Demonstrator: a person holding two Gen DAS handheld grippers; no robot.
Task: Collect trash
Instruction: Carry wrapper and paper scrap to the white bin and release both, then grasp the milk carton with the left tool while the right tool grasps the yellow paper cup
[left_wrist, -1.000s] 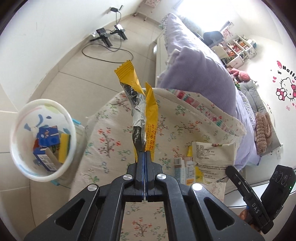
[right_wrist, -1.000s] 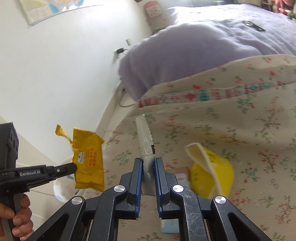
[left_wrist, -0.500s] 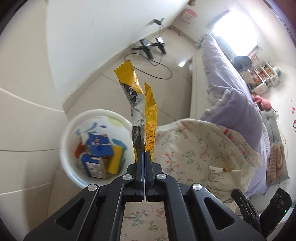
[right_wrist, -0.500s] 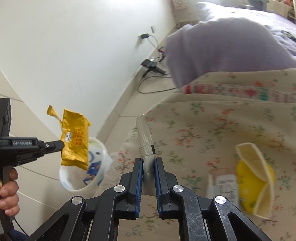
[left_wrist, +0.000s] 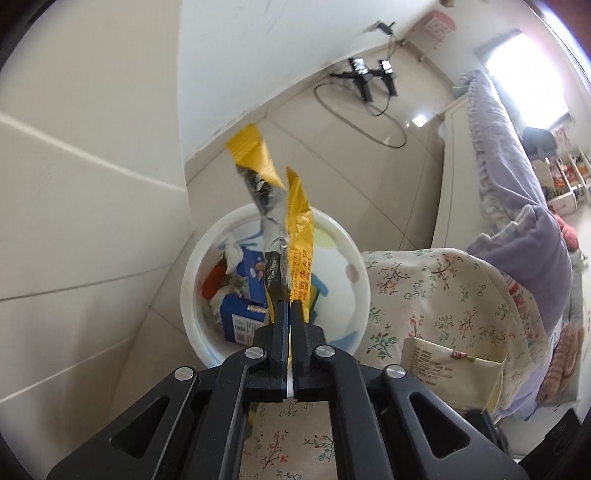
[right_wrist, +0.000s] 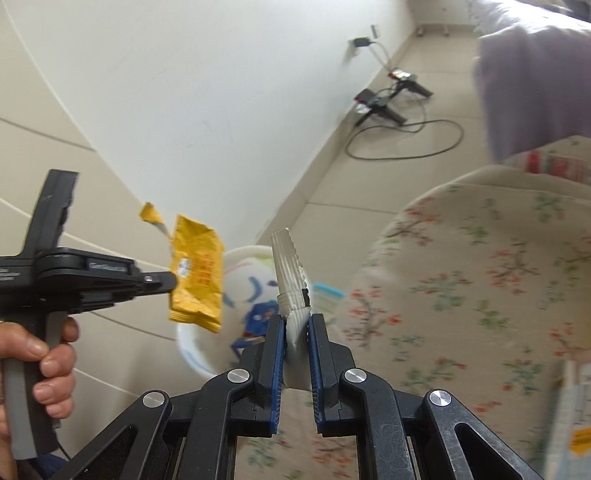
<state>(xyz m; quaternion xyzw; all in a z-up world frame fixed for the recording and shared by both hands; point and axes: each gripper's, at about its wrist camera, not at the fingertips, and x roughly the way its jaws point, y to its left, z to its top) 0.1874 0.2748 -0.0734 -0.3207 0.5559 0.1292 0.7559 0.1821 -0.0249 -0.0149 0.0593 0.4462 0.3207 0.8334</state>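
Note:
My left gripper (left_wrist: 287, 310) is shut on a yellow snack wrapper (left_wrist: 299, 236) with a silver inside, held upright right over the white trash bin (left_wrist: 343, 254) on the floor. The bin holds blue cartons and other scraps. In the right wrist view the left gripper (right_wrist: 162, 282) holds the yellow wrapper (right_wrist: 197, 277) above the bin (right_wrist: 243, 273). My right gripper (right_wrist: 297, 325) is shut on a white crinkled wrapper (right_wrist: 290, 273), near the bin's rim beside the bed.
A floral bedspread (left_wrist: 436, 295) lies right of the bin, with a beige snack bag (left_wrist: 450, 373) on it. A purple blanket (left_wrist: 524, 206) is beyond. Cables and chargers (left_wrist: 369, 77) lie on the tiled floor by the white wall.
Both grippers have swung left from over the bed toward the bin. The yellow wrapper now hangs over the bin's opening. The white wrapper has come close to the bin's rim.

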